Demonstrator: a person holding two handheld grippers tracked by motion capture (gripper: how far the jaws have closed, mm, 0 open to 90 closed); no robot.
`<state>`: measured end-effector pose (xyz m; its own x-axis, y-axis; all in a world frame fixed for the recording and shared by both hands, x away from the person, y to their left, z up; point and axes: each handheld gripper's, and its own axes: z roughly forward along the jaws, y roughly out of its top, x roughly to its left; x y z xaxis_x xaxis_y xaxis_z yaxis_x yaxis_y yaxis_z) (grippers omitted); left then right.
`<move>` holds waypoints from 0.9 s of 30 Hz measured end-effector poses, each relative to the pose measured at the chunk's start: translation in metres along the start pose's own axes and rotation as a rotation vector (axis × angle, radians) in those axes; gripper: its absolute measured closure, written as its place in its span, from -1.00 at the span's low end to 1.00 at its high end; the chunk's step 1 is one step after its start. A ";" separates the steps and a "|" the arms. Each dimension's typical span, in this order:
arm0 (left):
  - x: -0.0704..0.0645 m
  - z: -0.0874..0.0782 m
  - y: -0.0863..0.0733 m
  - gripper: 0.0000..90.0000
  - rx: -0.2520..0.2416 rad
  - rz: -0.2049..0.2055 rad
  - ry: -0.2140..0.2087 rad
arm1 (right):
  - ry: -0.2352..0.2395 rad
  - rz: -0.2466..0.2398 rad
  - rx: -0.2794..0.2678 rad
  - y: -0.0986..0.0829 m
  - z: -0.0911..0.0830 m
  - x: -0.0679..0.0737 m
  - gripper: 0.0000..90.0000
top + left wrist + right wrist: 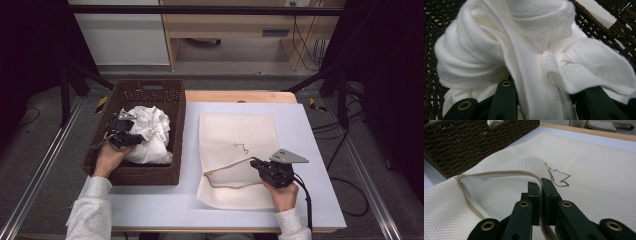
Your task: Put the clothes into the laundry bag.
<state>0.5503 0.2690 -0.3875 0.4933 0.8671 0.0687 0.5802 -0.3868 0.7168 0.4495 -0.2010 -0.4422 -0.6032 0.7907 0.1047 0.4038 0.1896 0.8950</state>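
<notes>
A crumpled white cloth (152, 132) (486, 50) lies in a dark brown wicker basket (150, 86) at the table's left. My left gripper (134, 139) (549, 86) reaches into the basket from the left, its jaws pressed on a thick fold of the cloth. A cream mesh bag (240, 127) (586, 160) with a small brown mark (242, 147) (559, 178) lies flat mid-table. My right gripper (253, 161) (541, 182) is shut on the bag's tan zipper edge (499, 173) and holds it a little off the table, so the mouth gapes toward the basket.
The basket's woven wall (461, 142) stands just left of the bag's mouth. Pale table surface (310, 145) lies free to the right of the bag and along the front edge. A black cable (306, 200) trails from my right gripper. Black frame rails flank the table.
</notes>
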 end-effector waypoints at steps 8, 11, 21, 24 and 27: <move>0.000 -0.011 0.003 0.41 -0.066 0.006 0.048 | 0.001 0.004 -0.008 0.000 -0.001 -0.002 0.93; 0.001 -0.015 0.003 0.41 -0.098 -0.012 0.067 | -0.002 -0.007 -0.011 0.001 -0.001 -0.001 0.93; -0.002 -0.041 0.008 0.41 -0.252 -0.044 0.122 | -0.002 0.001 -0.018 0.001 -0.002 -0.001 0.93; -0.005 -0.049 0.014 0.41 -0.289 -0.059 0.124 | -0.002 0.001 -0.019 0.002 -0.003 -0.001 0.93; -0.009 -0.057 0.020 0.41 -0.319 -0.063 0.132 | -0.001 0.000 -0.023 0.002 -0.004 -0.002 0.93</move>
<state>0.5206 0.2718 -0.3342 0.3627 0.9274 0.0917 0.3647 -0.2318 0.9018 0.4486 -0.2046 -0.4389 -0.6026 0.7913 0.1039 0.3879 0.1766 0.9046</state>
